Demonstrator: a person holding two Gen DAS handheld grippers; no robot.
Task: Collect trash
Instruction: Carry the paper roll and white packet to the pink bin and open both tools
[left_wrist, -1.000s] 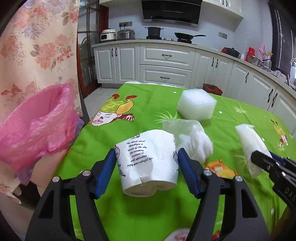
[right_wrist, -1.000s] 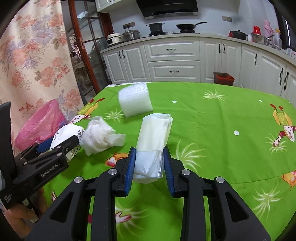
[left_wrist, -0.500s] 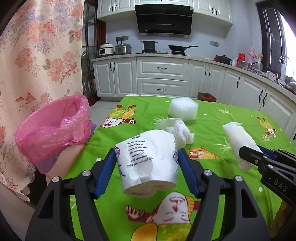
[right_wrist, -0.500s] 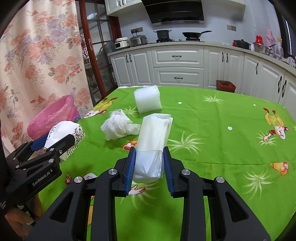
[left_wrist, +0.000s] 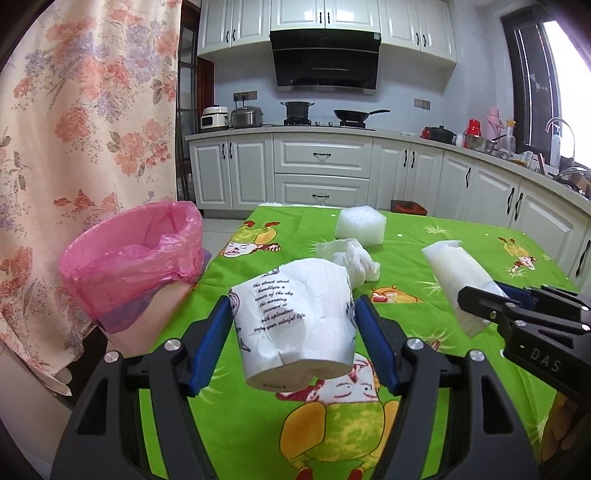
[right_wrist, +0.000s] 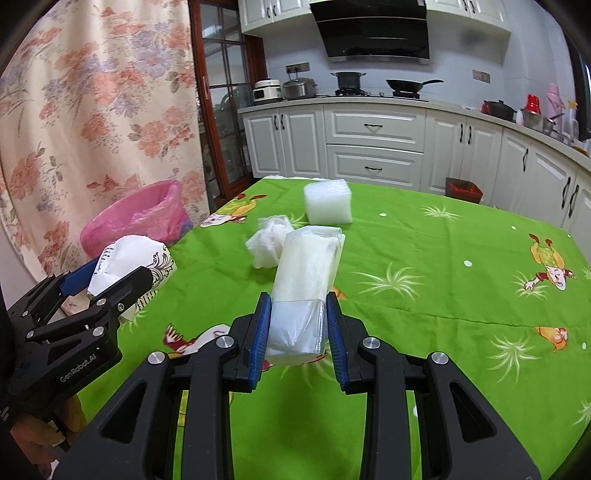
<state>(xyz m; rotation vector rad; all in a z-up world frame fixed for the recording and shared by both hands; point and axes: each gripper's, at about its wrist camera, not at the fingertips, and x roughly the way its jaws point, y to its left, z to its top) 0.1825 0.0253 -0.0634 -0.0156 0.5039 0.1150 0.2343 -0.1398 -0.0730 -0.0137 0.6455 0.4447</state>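
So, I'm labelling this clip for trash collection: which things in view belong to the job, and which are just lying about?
Job:
- white printed paper cup, in the left tool
- white plastic-wrapped packet, in the right tool
- crumpled white tissue
- white foam block
- pink-lined bin

Lying about:
- black frying pan
- silver rice cooker
- red kettle

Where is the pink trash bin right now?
The pink trash bin stands off the table's left edge, before the flowered curtain, left of the paper cup.

Four trash pieces (left_wrist: 293, 317), one bin (left_wrist: 133, 254)
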